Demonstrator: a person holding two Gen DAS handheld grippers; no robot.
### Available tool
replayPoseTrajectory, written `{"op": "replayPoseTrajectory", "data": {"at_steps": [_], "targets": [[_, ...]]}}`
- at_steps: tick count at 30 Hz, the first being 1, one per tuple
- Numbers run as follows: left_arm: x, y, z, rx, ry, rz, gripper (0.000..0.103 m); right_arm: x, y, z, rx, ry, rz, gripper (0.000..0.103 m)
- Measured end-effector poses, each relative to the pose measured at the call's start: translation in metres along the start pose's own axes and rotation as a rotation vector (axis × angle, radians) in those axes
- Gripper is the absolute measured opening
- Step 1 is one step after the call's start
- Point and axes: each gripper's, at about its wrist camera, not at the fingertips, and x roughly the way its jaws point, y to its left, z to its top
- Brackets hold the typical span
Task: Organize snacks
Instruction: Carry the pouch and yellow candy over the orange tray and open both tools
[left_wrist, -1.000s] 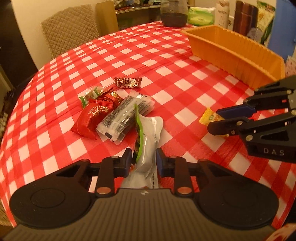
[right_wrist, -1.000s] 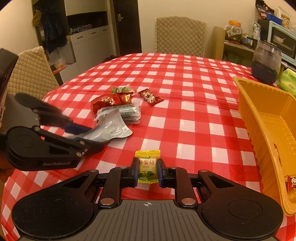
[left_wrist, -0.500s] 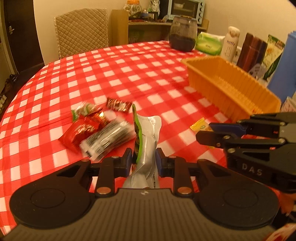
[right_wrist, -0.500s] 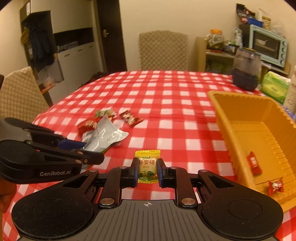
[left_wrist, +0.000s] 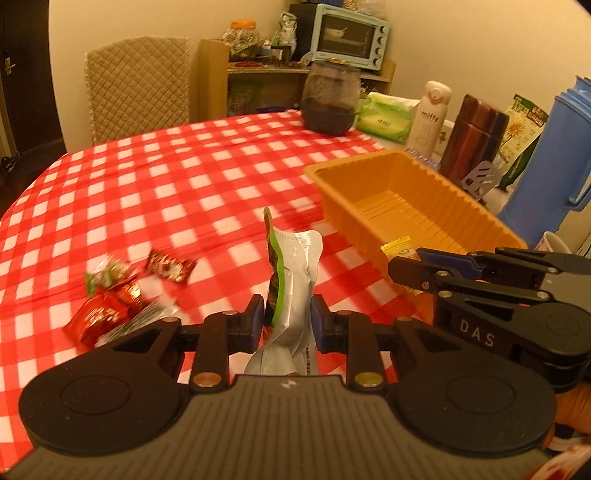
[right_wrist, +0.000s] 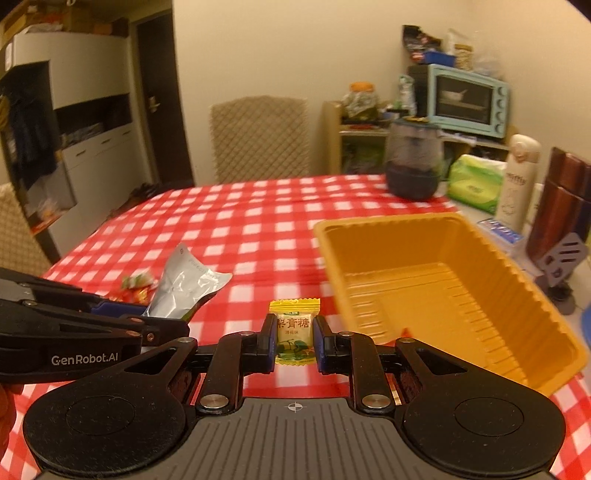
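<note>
My left gripper (left_wrist: 288, 317) is shut on a silver and green snack pouch (left_wrist: 295, 280), held upright above the red checked tablecloth (left_wrist: 184, 192); the same pouch (right_wrist: 188, 284) shows at the left of the right wrist view. My right gripper (right_wrist: 294, 341) is shut on a small yellow candy (right_wrist: 294, 332), also lifted off the table. The orange tray (right_wrist: 443, 280) stands just right of the candy. In the left wrist view the right gripper (left_wrist: 410, 266) hangs beside the tray's (left_wrist: 406, 206) near end. A pile of red, green and brown wrapped snacks (left_wrist: 122, 295) lies on the cloth at the left.
Behind the tray stand a dark jar (left_wrist: 330, 96), a green tissue pack (left_wrist: 384, 118), a white bottle (left_wrist: 430, 110), a brown flask (left_wrist: 469, 136) and a blue jug (left_wrist: 550, 162). A quilted chair (left_wrist: 136, 85) is at the table's far side. A toaster oven (right_wrist: 467, 98) sits on a shelf.
Both grippers have risen off the table with the pouch and the candy and swung toward the orange tray. The snack pile has dropped away to the lower left.
</note>
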Motion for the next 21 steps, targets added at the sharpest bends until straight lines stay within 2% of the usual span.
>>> {"op": "replayPoseTrajectory", "data": {"at_steps": [9, 16, 21], "targets": [[0.008, -0.033, 0.017, 0.032, -0.024, -0.049, 0.024, -0.02, -0.041, 0.015, 0.086, -0.048, -0.091, 0.02], [0.02, -0.055, 0.029, 0.042, -0.035, -0.093, 0.024, -0.033, -0.084, 0.023, 0.177, -0.059, -0.203, 0.02], [0.033, -0.07, 0.035, 0.047, -0.025, -0.118, 0.024, -0.039, -0.103, 0.022, 0.215, -0.059, -0.228, 0.02]]}}
